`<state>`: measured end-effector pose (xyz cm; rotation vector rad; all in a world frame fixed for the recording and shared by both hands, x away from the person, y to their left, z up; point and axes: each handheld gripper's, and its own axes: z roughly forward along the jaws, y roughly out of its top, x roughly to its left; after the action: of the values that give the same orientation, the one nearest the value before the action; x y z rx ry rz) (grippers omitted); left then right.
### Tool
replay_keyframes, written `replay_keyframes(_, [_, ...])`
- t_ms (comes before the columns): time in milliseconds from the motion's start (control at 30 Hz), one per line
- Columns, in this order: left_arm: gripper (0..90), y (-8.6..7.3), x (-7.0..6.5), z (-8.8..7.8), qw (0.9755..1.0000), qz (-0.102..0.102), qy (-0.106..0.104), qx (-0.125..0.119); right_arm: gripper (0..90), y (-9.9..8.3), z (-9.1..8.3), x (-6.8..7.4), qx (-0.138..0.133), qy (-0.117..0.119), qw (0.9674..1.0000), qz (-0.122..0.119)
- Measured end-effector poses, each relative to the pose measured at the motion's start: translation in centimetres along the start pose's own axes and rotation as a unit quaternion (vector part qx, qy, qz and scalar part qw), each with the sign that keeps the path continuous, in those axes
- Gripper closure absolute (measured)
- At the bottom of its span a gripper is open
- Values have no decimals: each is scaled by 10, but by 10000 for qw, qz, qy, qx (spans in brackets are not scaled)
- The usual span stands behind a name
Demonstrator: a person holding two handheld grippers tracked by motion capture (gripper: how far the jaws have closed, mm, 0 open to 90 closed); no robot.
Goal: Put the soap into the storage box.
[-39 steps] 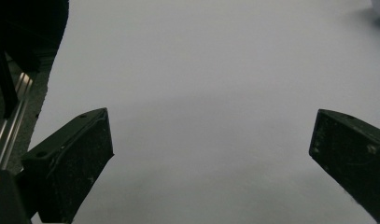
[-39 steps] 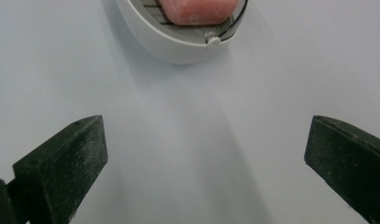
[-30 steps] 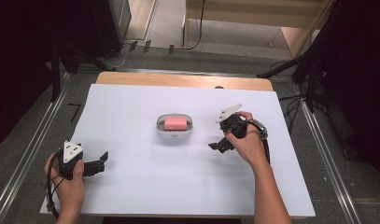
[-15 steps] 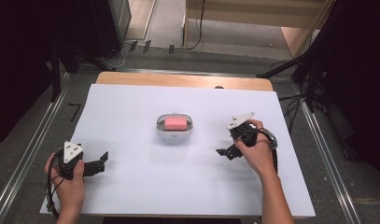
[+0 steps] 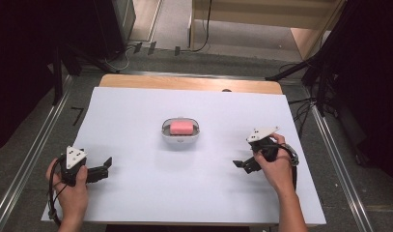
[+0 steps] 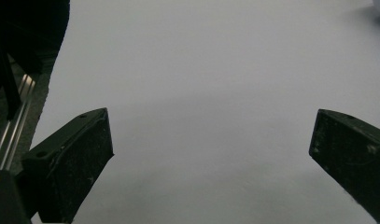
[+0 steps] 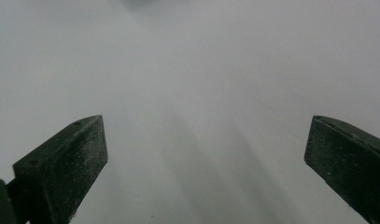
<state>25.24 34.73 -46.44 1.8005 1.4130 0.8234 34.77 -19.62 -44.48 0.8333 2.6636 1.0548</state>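
The right hand-held gripper [image 5: 243,165] has drawn back toward the table's near right edge, jaws wide and empty like the left hand-held gripper [image 5: 105,166], leaving the pink block [image 5: 181,127] in its dish [image 5: 180,139] mid-table, seemingly placed.

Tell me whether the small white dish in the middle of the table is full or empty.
Not empty: the white dish holds a pink block that takes up most of its inside. Both grippers are apart from it.
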Motion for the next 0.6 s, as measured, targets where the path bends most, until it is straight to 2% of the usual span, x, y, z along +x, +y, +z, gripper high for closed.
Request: replay_keyframes(600, [1,0,0,0,10000,17,2,10,0,-47,-20,2,-303,-204,9986,384])
